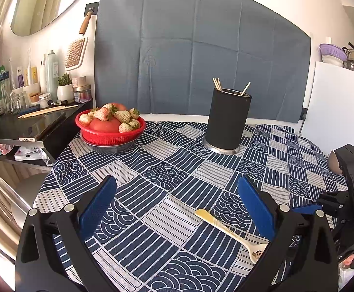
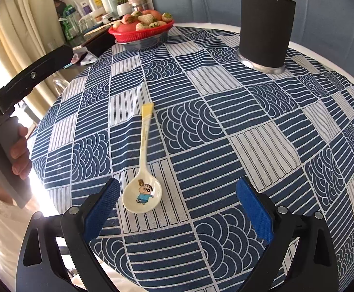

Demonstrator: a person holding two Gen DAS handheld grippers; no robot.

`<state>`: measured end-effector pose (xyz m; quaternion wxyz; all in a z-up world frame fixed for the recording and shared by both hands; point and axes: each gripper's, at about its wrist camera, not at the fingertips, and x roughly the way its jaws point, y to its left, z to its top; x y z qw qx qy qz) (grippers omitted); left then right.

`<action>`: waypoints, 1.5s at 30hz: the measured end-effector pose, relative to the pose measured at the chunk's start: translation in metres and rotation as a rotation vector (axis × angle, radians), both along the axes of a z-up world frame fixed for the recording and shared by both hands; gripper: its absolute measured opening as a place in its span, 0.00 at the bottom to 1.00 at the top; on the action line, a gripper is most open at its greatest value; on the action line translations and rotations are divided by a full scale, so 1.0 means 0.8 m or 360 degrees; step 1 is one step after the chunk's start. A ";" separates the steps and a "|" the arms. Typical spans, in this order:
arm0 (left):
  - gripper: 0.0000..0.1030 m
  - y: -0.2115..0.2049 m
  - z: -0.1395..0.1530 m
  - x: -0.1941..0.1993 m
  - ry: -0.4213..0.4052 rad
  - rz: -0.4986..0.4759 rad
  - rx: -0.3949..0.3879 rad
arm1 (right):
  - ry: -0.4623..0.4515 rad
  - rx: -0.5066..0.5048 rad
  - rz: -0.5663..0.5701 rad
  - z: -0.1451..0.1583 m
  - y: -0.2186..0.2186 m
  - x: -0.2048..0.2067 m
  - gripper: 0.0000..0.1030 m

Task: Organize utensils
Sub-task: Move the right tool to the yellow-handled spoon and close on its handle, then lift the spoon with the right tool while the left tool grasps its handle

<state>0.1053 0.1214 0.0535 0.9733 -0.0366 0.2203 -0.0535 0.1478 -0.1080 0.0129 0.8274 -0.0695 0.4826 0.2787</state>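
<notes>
1. Hovering above the patterned tablecloth (image 1: 167,168), the left gripper (image 1: 177,189) and right gripper (image 2: 178,192) both stand with jaws apart, empty;
2. a cream spoon (image 2: 144,170) lies flat on the cloth, its bowl just beside the right gripper's left finger;
3. farther back stand a black utensil holder (image 1: 228,119) with chopsticks (image 1: 218,84) and a red fruit basket (image 1: 110,131).

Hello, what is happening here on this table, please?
A person holds two handheld grippers over a table with a blue patterned cloth. Both the left gripper and the right gripper are open and hold nothing. A cream spoon lies flat on the cloth, untouched, nearest the right gripper. The black utensil holder, with a few chopsticks inside, stands farther back. A red basket of fruit sits aside.
</notes>
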 end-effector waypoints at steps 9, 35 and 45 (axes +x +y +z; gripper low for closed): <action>0.94 -0.001 -0.015 0.005 0.0045 0.0000 -0.0023 | 0.0106 0.0004 0.0036 -0.017 0.010 0.001 0.68; 0.94 -0.042 -0.068 0.030 0.0403 -0.0132 -0.0073 | 0.0049 0.0149 0.0094 -0.001 -0.017 0.006 0.04; 0.94 -0.067 -0.089 0.059 0.0672 -0.0135 -0.0153 | 0.0025 0.0161 0.0124 -0.001 -0.016 0.000 0.04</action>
